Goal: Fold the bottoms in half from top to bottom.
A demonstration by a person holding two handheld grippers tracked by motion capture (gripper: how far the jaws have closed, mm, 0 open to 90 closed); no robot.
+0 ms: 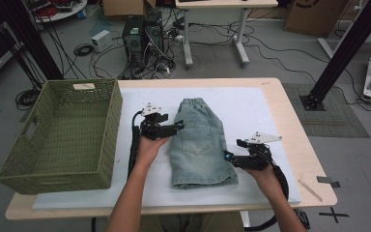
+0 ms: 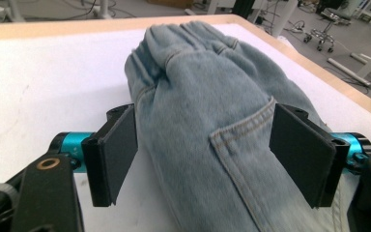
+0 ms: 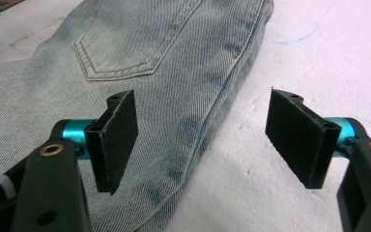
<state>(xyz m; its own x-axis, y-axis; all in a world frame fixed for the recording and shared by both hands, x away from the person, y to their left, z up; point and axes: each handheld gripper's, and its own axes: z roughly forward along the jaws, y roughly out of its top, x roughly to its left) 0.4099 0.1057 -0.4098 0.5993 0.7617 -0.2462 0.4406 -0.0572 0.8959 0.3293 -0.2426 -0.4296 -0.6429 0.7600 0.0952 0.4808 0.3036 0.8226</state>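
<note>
Folded denim shorts (image 1: 200, 142) flat on bench (image 1: 290, 145); left gripper (image 1: 178, 126) and right gripper (image 1: 228, 155) flank them, jaws released, gripping nothing.

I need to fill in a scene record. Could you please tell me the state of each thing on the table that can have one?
denim shorts: folded in half, lying flat on the white mat, back pocket facing up, not gripped.
left gripper: open, at the shorts' left edge.
right gripper: open, at the shorts' right edge.
green basket: upright, empty, on the table's left side.
</note>
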